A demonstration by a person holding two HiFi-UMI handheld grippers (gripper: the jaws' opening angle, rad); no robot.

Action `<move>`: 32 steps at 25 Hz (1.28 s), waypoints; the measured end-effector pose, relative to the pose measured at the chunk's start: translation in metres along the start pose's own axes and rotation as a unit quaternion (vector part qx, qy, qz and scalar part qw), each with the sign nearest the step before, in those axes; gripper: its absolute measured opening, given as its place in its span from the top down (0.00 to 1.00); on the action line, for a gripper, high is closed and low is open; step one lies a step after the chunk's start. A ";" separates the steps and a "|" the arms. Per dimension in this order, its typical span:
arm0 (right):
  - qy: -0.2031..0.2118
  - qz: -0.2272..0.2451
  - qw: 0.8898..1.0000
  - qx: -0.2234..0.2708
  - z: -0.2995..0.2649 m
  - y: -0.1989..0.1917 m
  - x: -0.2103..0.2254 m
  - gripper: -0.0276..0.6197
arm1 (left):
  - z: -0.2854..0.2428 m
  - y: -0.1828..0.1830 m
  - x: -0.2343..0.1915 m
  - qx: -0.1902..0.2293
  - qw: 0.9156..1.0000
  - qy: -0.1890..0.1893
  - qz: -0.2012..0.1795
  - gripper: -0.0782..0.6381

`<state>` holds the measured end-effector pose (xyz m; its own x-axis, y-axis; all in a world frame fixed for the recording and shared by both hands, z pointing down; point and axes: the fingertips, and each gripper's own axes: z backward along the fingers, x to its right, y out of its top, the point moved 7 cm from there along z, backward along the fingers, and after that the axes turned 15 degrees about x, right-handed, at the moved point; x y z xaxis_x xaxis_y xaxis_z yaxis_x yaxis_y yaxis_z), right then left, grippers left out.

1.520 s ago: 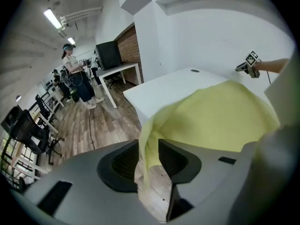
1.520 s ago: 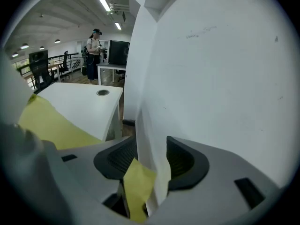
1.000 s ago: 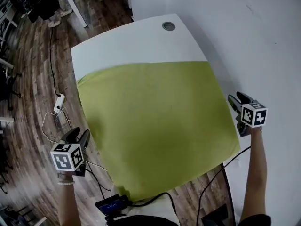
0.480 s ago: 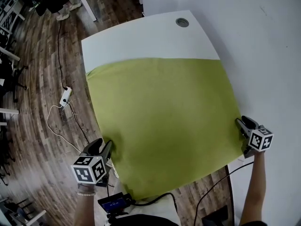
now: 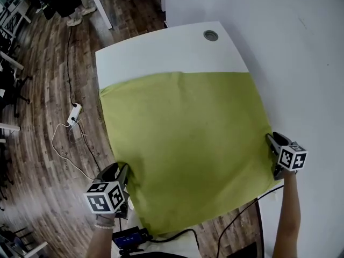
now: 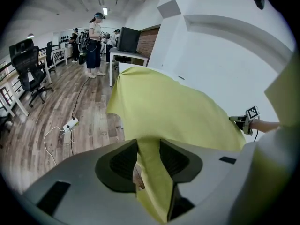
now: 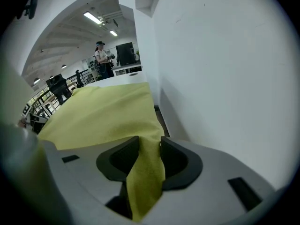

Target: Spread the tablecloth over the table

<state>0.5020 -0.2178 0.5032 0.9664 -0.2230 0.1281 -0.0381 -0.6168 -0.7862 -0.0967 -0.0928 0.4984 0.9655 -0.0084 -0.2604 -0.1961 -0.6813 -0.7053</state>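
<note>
A yellow-green tablecloth (image 5: 183, 138) covers the near part of a white table (image 5: 161, 50); the far strip is bare. My left gripper (image 5: 121, 172) sits at the cloth's near left corner. In the left gripper view a fold of the cloth (image 6: 173, 107) hangs between the closing jaws of the left gripper (image 6: 149, 146), with a small gap beside one pad. My right gripper (image 5: 271, 140) is at the near right edge. Its jaws are closing too in the right gripper view, where the cloth (image 7: 108, 111) fills the gap of the right gripper (image 7: 150, 146).
A round cable grommet (image 5: 210, 35) sits in the table's far end. A white wall (image 5: 301, 63) runs along the right. A power strip (image 5: 74, 113) and cables lie on the wood floor at left. People (image 6: 96, 43) and office chairs (image 6: 28, 64) stand farther off.
Both grippers have moved from beside the table in to the cloth's near corners. Cloth now lies between each pair of jaws.
</note>
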 end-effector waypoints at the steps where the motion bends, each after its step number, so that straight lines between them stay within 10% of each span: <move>1: -0.006 0.004 1.000 0.003 -0.005 0.003 -0.001 0.71 | -0.002 0.001 -0.001 0.004 1.000 0.003 0.000 0.66; 32: -0.005 0.083 0.996 0.030 -0.163 0.121 -0.026 0.85 | -0.073 0.082 -0.030 0.070 0.995 0.067 -0.013 0.65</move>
<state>0.4309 -0.4096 0.5035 0.9503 -0.3111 -0.0129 -0.1834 -0.5259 -0.8305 -0.1287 -0.2015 0.4966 0.9828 -0.0962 -0.1579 -0.1844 -0.5739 -0.7979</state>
